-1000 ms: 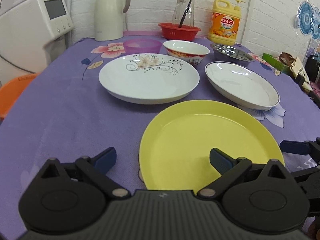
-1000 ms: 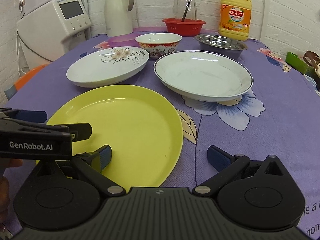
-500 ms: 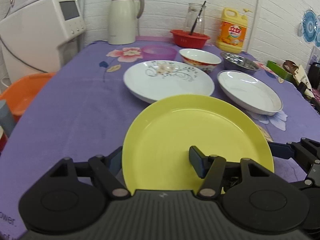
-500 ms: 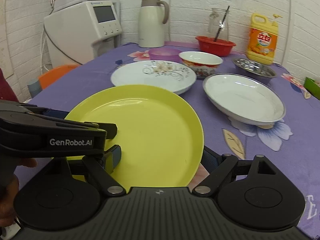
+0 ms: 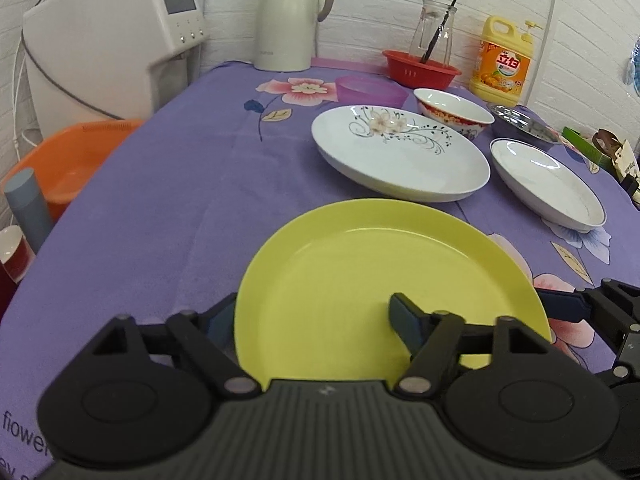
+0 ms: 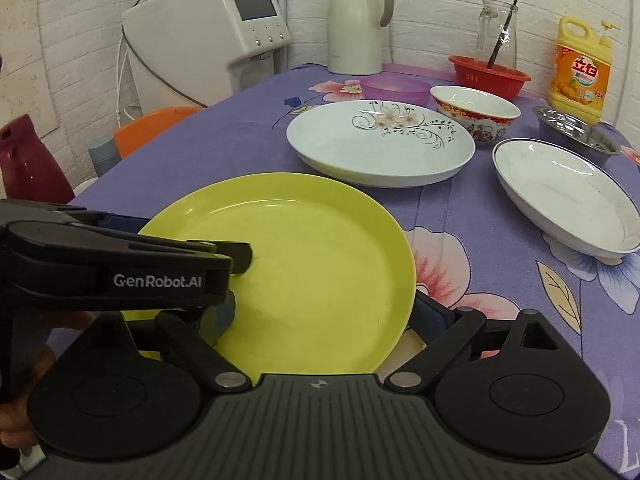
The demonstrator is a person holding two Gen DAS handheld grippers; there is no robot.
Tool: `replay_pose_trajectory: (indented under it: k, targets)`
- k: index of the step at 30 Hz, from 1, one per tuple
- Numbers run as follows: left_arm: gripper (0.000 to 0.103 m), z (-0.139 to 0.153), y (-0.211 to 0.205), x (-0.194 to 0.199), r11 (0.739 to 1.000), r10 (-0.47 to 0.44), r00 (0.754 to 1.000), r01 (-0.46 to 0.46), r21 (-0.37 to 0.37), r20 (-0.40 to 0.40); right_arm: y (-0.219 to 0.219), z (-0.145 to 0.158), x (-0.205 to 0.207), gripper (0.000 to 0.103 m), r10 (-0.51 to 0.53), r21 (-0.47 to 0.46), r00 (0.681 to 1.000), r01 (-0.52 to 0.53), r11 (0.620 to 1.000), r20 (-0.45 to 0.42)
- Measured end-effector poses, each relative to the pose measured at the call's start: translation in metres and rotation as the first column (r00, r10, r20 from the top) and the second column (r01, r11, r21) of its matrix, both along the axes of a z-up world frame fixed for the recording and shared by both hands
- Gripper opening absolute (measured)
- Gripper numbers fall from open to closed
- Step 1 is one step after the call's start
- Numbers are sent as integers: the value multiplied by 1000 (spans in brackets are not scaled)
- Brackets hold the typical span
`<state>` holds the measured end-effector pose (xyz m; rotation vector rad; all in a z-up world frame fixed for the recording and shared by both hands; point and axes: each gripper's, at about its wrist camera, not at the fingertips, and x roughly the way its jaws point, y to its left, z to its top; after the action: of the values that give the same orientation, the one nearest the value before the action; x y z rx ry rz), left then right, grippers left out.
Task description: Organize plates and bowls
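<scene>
Both grippers hold the yellow plate [image 5: 384, 280] lifted above the table. My left gripper [image 5: 312, 316] is shut on its near rim, one finger over and one under. My right gripper [image 6: 324, 312] is shut on the same yellow plate [image 6: 312, 256], one finger above and one below the rim; the left gripper [image 6: 120, 264] shows at its left. Beyond lie a white floral plate [image 5: 400, 152], a plain white plate [image 5: 548, 180], a red-patterned bowl [image 5: 452, 112], a purple bowl [image 5: 370, 90] and a steel bowl [image 5: 524, 126].
At the table's back stand a cream thermos jug [image 5: 286, 16], a red basket [image 5: 420, 68] with a glass jar, and a yellow detergent bottle [image 5: 504, 60]. A white appliance [image 5: 108, 40] and an orange basin [image 5: 64, 160] sit left of the table.
Both grippers closed on the yellow plate and lifted it off the table, carrying it up and to the left; the other dishes now appear further to the right.
</scene>
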<state>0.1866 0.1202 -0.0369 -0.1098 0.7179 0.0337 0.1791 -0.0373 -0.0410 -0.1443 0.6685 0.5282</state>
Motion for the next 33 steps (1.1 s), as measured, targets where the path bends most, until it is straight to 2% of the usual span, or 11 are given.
replay_pose_trajectory:
  k: [2, 5, 7, 11, 13, 15, 18, 24, 30, 33]
  targets:
    - [91, 4, 6, 1, 1000, -16, 1000, 16, -14, 8, -6, 4, 2, 103, 27, 22, 999, -27, 999, -19]
    - [96, 23, 27, 5, 999, 3, 998, 0, -49, 66, -30, 24, 15, 103, -11, 102, 1000, 12, 995, -16]
    - [97, 39, 42, 18, 999, 26, 995, -22, -47, 101, -40, 41, 35, 103, -39, 112, 999, 37, 993, 17]
    - [98, 78, 70, 60, 998, 56, 983, -61, 23, 177, -43, 58, 81, 103, -53, 121, 997, 45, 992, 64]
    - [99, 95, 84, 81, 992, 89, 974, -105, 68, 210, -39, 57, 106, 103, -53, 115, 997, 47, 992, 51]
    - [100, 103, 94, 95, 989, 116, 969, -132, 61, 216, -37, 53, 128, 103, -63, 114, 998, 60, 992, 30]
    - [100, 95, 99, 111, 995, 96, 979, -97, -1, 178, -33, 48, 153, 103, -72, 111, 997, 69, 991, 18]
    - [100, 65, 92, 131, 998, 60, 991, -57, -21, 118, -24, 33, 189, 103, -67, 69, 996, 71, 995, -58]
    - [100, 55, 94, 142, 998, 14, 996, -8, -66, 90, -2, 27, 187, 103, -63, 32, 996, 65, 997, -68]
    - [100, 47, 90, 146, 997, -3, 998, 8, -78, 65, 14, 28, 186, 103, 0, 51, 997, 4, 999, -79]
